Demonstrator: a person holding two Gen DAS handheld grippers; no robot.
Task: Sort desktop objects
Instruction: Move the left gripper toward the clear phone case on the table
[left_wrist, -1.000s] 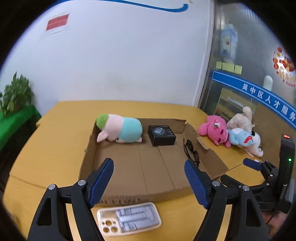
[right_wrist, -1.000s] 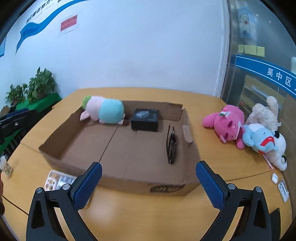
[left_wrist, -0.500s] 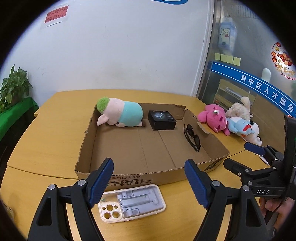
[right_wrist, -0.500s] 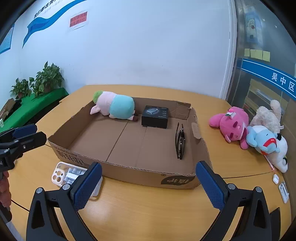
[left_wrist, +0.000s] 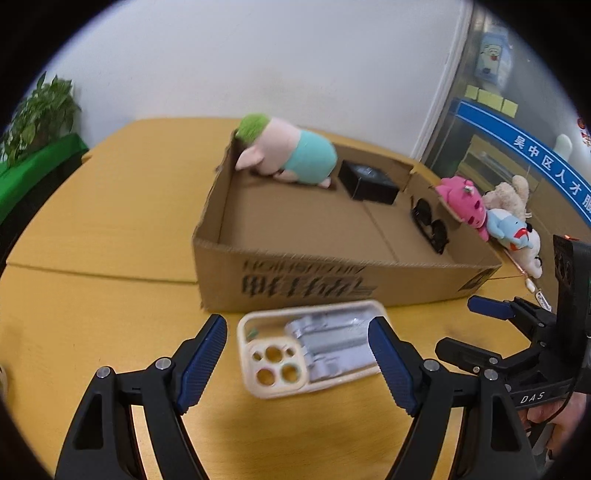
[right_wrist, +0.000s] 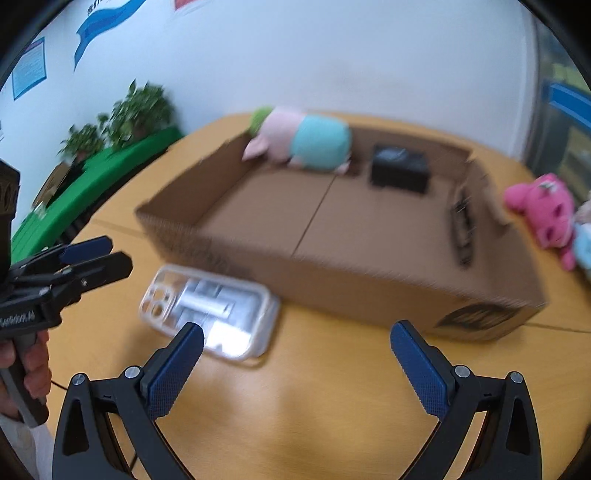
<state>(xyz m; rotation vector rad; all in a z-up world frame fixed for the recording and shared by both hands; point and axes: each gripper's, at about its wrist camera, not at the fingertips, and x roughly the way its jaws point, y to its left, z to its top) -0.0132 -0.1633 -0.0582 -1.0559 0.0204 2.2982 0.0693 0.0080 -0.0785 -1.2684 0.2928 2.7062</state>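
Left tool (left_wrist: 297, 360) wide open, angled down over phone case (left_wrist: 312, 347).

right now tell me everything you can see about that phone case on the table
The phone case is cream-rimmed, see-through plastic with round camera cutouts at one end. A grey metal folding stand rests inside it. It lies flat on the yellow table, just outside the cardboard box's printed front wall, between the open left gripper's fingers, not gripped.

Plants (right_wrist: 122, 122): leafy green, on a green-covered ledge (right_wrist: 92, 184) left of the table.
Wall (left_wrist: 258, 66): plain white, behind the table.
Sticky notes (left_wrist: 489, 98): yellow row on the glass partition at right.
Blue band (left_wrist: 532, 147): white Chinese characters, across the glass.
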